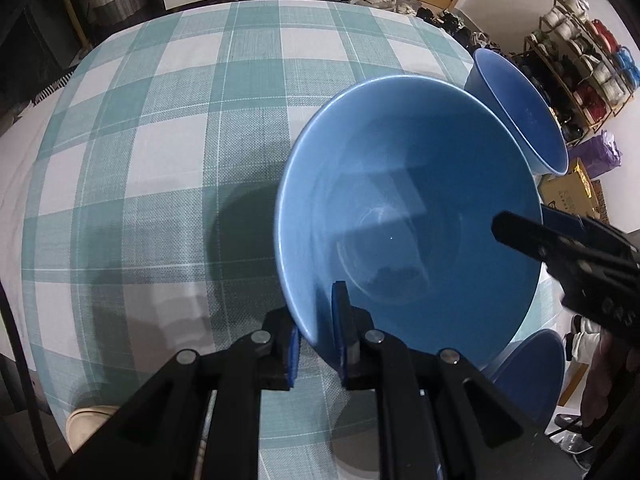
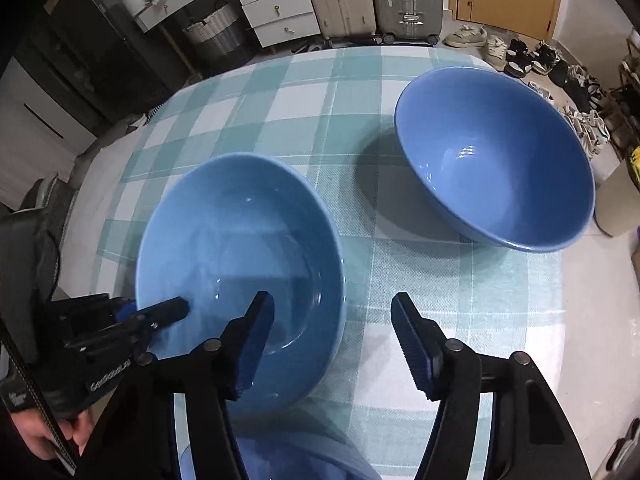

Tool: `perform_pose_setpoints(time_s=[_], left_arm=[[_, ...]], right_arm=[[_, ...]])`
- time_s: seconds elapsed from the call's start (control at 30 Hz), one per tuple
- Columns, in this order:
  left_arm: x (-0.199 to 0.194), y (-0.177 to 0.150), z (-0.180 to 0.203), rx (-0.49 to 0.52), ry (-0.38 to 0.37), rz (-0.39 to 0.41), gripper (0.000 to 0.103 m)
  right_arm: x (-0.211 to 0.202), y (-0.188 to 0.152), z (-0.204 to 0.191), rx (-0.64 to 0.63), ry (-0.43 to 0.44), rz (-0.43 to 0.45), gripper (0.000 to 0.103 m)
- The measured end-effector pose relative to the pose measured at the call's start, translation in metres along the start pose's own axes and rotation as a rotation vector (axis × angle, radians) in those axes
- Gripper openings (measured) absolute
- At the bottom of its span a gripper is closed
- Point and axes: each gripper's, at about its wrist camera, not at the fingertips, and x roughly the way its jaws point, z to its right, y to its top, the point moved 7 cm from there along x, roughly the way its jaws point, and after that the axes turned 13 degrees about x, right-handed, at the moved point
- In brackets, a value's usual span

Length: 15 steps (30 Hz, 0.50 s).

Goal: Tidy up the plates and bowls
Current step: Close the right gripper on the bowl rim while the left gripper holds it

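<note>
My left gripper [image 1: 320, 336] is shut on the near rim of a blue bowl [image 1: 408, 216], one pad inside and one outside, and holds it tilted above the checked tablecloth [image 1: 180, 120]. The same bowl [image 2: 240, 264] shows in the right wrist view with the left gripper [image 2: 160, 314] on its left rim. My right gripper [image 2: 332, 340] is open, its left finger [image 2: 252, 344] over the bowl's near rim, its right finger [image 2: 412, 344] outside it. A second blue bowl [image 2: 496, 156] stands on the cloth at the far right; it also shows in the left wrist view [image 1: 520, 108]. A third blue bowl [image 1: 532, 372] sits below the held one.
The table's right edge [image 2: 568, 320] drops to a tiled floor. Suitcases [image 2: 404, 0], a drawer unit [image 2: 276, 8] and shoes [image 2: 496, 48] stand beyond the far edge. A shoe rack [image 1: 580, 60] stands to the right.
</note>
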Motion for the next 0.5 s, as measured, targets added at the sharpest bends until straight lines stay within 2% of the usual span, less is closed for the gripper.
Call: perform_pose_setpoints(time_s=[0.07, 0.2, 0.27, 0.4, 0.47, 0.5], left_arm=[[0.0007, -0.0009, 0.0002, 0.005, 0.009, -0.005, 0.012], [0.0009, 0.0007, -0.0005, -0.005, -0.001, -0.004, 0.013], [0.0012, 0.0008, -0.0004, -0.007, 0.003, -0.003, 0.013], [0.0027, 0.0002, 0.0012, -0.007, 0.001, -0.012, 0.014], [0.0029, 0.0003, 0.0019, -0.006, 0.000, -0.012, 0.014], [0.0032, 0.0007, 0.0017, -0.008, 0.000, -0.011, 0.015]], right_arm=[[0.0036, 0.0012, 0.0021, 0.003, -0.009, -0.010, 0.048], [0.0078, 0.0043, 0.0045, 0.012, -0.011, -0.009, 0.040], [0.0080, 0.0045, 0.0047, 0.011, -0.008, 0.000, 0.032], [0.0048, 0.0055, 0.0025, -0.013, -0.025, 0.034, 0.027], [0.0040, 0.0058, 0.0011, -0.012, -0.014, 0.031, 0.018], [0.0035, 0.0056, 0.0006, -0.013, -0.010, 0.030, 0.016]])
